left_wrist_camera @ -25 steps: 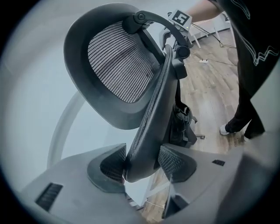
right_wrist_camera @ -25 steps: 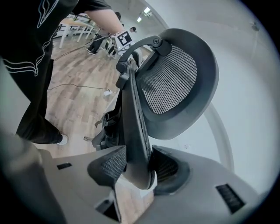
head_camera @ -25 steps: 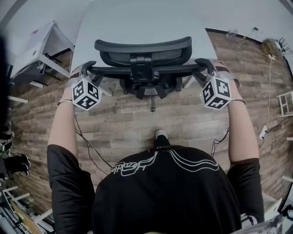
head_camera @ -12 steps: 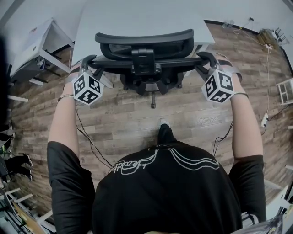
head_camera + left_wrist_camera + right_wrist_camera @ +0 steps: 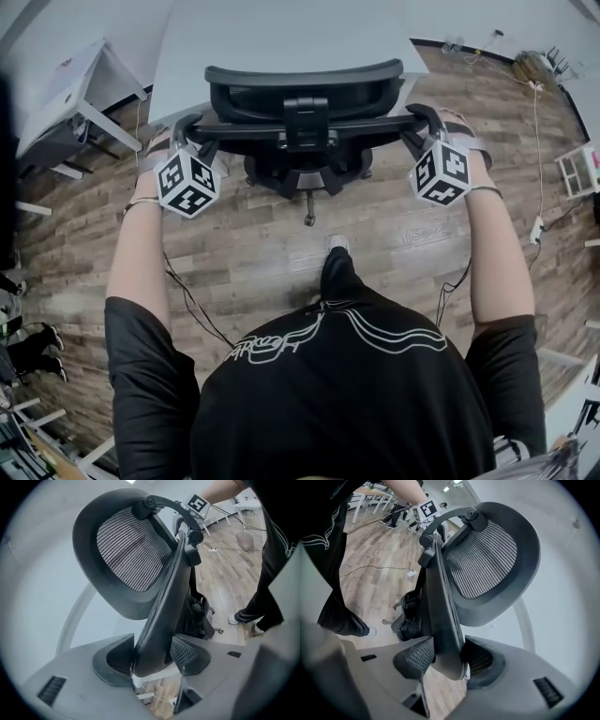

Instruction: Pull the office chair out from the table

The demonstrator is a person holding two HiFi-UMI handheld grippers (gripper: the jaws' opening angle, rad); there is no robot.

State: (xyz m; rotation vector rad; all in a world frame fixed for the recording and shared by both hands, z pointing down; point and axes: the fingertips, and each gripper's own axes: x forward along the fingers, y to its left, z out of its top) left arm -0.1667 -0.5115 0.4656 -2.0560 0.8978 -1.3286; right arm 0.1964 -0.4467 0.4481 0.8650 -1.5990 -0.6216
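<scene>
the desk lies just beyond the chair, and the top of the chair overlaps the desk's near edge in the head view, so by my reading the chair has yet to come clear. the plank floor behind the chair is open, which gives it room to roll toward the person, whose shoe is planted just behind the chair's base. the backrest is taken at both sides at once, probably so that the pull stays even and the chair does not swivel. the left hand-held gripper is at the chair's left edge and the right hand-held gripper at its right edge, both at about the same height and both angled down at the frame. the head view shows this symmetry and the chair's place against the desk, but not the jaws themselves. the gripper views supply that. in the left gripper view the left hand-held gripper pinches the backrest's edge, with a pad pressed on each face. the right gripper view shows the right hand-held gripper clamped the same way on the opposite edge. these two views also show the mesh headrest from the side and the other hand's marker cube beyond the chair. neither of them shows how far the seat sits under the desk.
</scene>
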